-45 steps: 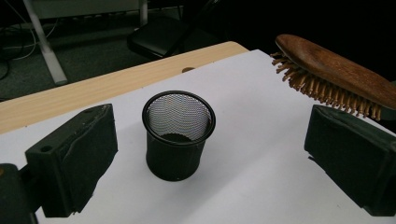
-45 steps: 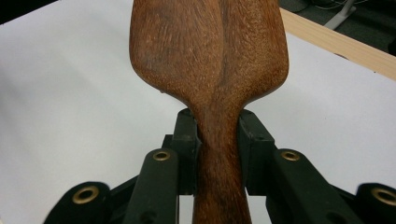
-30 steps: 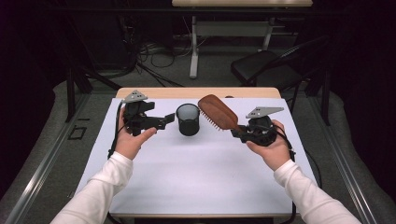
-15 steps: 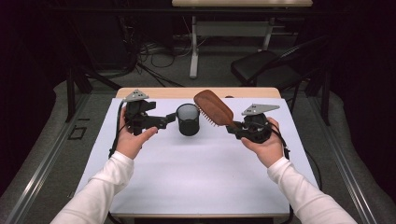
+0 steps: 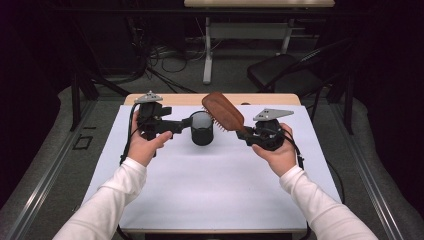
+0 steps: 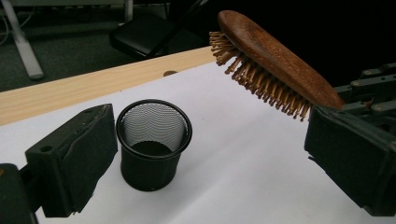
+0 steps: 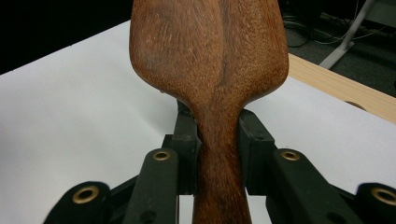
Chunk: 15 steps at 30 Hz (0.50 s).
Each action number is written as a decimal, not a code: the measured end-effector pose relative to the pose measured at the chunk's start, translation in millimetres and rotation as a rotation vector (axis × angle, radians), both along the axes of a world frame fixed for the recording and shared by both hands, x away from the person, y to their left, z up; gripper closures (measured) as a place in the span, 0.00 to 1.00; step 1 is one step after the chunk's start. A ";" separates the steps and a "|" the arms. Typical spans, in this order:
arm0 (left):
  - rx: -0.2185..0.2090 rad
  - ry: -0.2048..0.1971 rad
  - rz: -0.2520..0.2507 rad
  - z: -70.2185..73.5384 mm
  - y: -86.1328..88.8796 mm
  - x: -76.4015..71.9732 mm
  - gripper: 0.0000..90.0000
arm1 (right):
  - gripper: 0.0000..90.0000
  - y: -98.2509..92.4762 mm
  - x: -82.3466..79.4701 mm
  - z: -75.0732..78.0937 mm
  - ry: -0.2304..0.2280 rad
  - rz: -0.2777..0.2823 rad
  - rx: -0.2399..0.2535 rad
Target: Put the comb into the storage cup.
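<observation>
White table cover (image 5: 210, 185) under my grippers; right gripper (image 5: 248, 135) clamps the wooden hairbrush (image 5: 223, 111) handle, head raised over the mesh cup (image 5: 201, 128); left gripper (image 5: 186, 122) gapes wide beside the cup.

Left gripper (image 5: 187, 121): jaws spread wide, pointing inward. Right gripper (image 5: 246, 134): jaws clamped tight, angled up-left. Both forearms reach forward.
</observation>
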<state>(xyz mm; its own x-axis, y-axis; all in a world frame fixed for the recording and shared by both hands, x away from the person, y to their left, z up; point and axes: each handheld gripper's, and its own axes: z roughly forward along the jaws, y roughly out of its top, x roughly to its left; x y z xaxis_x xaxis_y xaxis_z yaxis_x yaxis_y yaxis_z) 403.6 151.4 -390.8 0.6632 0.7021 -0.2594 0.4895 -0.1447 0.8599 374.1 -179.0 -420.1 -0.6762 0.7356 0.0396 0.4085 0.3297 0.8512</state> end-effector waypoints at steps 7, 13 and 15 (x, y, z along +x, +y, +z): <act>-0.079 0.061 -0.027 7.0 -11.6 7.0 0.03 | 0.80 5.0 1.5 2.1 -0.017 -0.003 0.021; -0.090 0.086 -0.034 11.7 -20.9 11.4 0.03 | 0.80 9.5 1.3 3.1 -0.035 0.002 0.032; -0.097 0.091 -0.038 13.2 -22.7 12.4 0.03 | 0.80 10.8 1.2 3.7 -0.043 0.002 0.040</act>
<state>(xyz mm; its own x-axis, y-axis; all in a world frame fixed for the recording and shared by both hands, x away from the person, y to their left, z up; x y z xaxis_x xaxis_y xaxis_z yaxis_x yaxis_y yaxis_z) 416.1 128.7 -377.6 0.6597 0.6453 -0.3852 0.5621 -0.0834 0.8228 375.2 -168.2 -416.3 -0.6791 0.7329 0.0401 0.3707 0.2953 0.8805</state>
